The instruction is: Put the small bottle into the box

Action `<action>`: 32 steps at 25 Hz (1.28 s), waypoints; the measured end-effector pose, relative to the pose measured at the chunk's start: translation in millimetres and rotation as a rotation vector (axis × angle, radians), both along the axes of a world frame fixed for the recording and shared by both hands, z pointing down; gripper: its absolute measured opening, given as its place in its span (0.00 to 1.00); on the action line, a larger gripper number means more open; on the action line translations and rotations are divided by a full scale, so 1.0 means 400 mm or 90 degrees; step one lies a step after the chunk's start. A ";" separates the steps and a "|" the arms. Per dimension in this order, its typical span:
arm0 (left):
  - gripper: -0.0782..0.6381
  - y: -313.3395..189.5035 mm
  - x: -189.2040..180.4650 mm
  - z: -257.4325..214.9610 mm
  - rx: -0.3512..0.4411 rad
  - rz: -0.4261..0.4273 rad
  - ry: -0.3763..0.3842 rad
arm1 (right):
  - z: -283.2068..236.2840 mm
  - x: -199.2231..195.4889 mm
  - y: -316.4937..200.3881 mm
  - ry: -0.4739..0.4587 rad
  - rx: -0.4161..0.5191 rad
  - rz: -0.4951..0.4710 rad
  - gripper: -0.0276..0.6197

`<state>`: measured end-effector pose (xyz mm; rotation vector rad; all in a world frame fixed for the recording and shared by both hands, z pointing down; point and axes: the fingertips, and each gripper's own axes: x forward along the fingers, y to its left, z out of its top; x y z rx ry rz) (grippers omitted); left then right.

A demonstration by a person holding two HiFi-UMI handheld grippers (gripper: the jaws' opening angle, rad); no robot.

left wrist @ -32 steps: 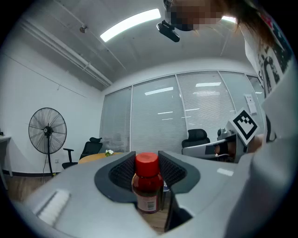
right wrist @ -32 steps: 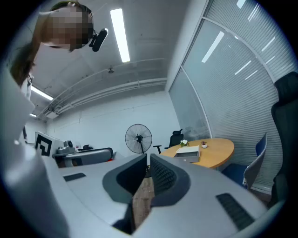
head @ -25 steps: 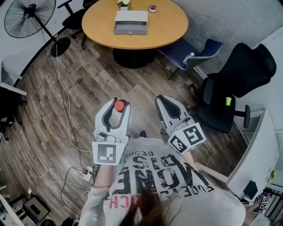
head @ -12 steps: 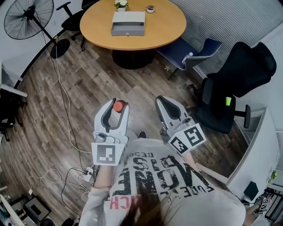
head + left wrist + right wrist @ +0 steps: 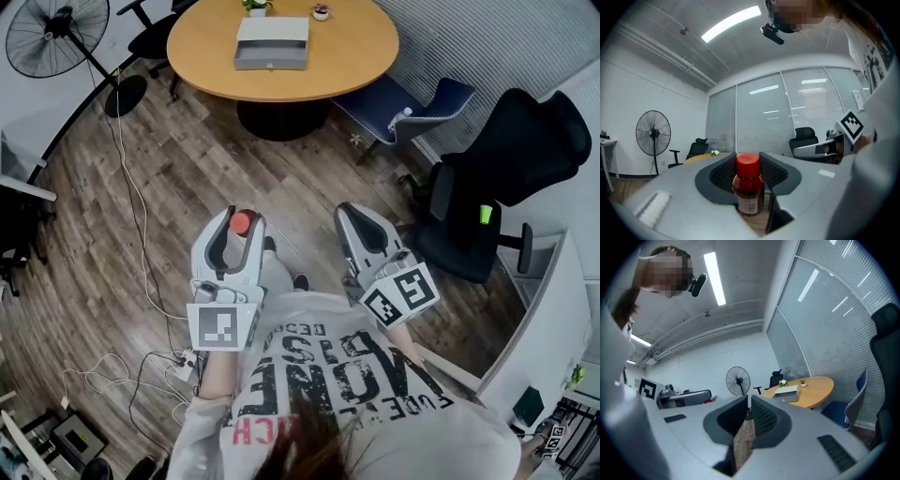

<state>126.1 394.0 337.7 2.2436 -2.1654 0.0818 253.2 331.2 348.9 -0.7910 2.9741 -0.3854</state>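
Head view: the left gripper (image 5: 242,217) is held low by the person's waist and points forward, with the small bottle (image 5: 243,224) upright between its fingers. The box (image 5: 272,44) lies well ahead on the round desk (image 5: 347,56).

Left gripper view: the fingers (image 5: 723,174) clamp the bottle's shoulders. It looks light, stiff and smooth, so it probably slips if tilted.

Right gripper view: the right gripper (image 5: 749,401) is level, its fingers closed on nothing.

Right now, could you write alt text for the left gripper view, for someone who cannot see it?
A small bottle with a red cap stands upright, gripped between the two dark jaws of the left gripper. Beyond it is an office with a standing fan, a wooden table and glass walls covered by blinds.
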 end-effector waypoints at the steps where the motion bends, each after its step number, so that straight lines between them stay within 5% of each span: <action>1: 0.33 -0.008 -0.004 0.002 0.000 0.002 0.000 | 0.002 -0.007 -0.007 0.002 -0.002 -0.001 0.09; 12: 0.33 -0.185 -0.144 0.008 -0.018 0.015 0.008 | 0.012 -0.139 -0.179 0.014 -0.024 0.005 0.09; 20: 0.33 -0.312 -0.260 -0.032 0.014 0.046 -0.007 | -0.003 -0.251 -0.298 0.016 -0.023 0.031 0.09; 32: 0.33 -0.380 -0.406 -0.002 -0.009 0.064 -0.003 | 0.000 -0.404 -0.362 -0.003 -0.027 0.051 0.09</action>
